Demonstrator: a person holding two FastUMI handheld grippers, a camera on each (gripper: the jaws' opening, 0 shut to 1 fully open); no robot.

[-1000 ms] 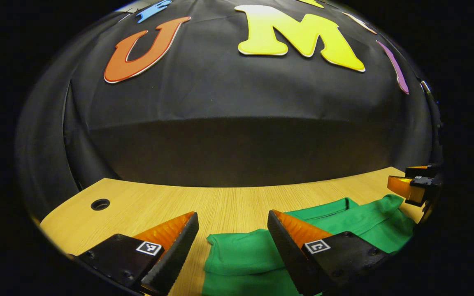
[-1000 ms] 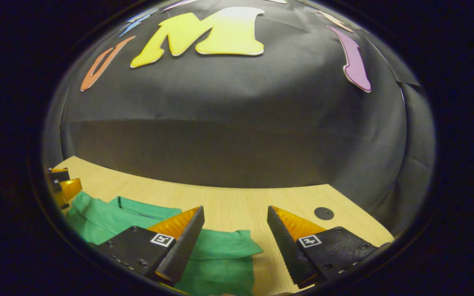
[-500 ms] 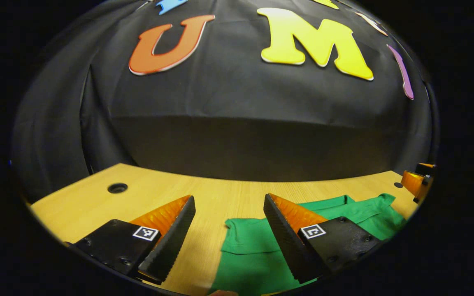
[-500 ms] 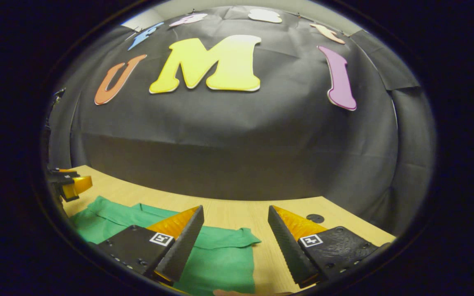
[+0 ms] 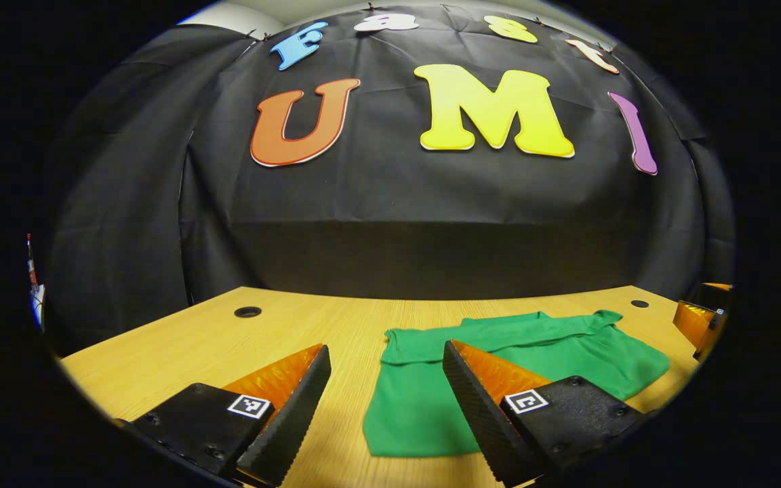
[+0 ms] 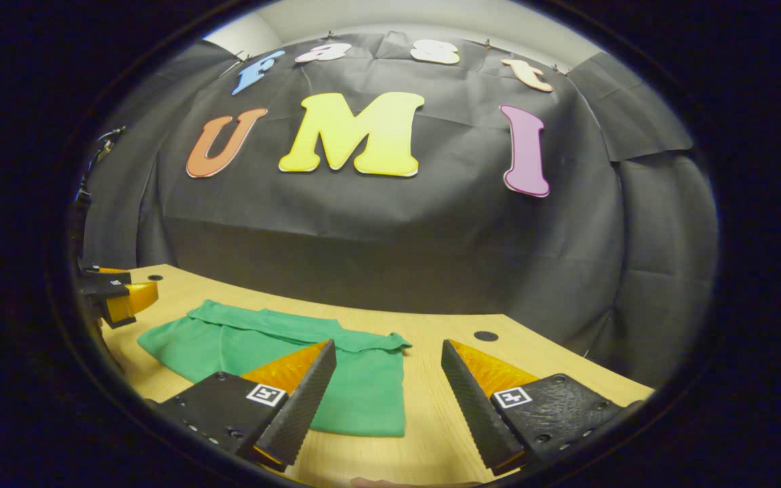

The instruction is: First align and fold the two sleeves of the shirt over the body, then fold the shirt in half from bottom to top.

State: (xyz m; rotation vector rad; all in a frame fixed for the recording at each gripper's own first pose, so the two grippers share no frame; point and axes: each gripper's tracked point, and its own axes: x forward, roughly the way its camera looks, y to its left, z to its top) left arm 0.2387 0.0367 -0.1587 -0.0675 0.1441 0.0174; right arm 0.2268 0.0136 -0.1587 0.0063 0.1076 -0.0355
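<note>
A folded green shirt [image 5: 499, 379] lies flat on the wooden table [image 5: 228, 346], long axis running side to side, ahead of and between both claws. Left claw [image 5: 385, 407] and right claw [image 6: 385, 400] hover spread, empty (neither visibly nearer).

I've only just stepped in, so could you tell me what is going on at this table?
A person is folding a green shirt with a handheld gripper in each hand. The shirt lies on the wooden table as a compact folded rectangle. The left gripper and right gripper both have their jaws open and hold nothing, hanging above the table with the shirt's near edge below them. The folding looks done or nearly so.
</note>
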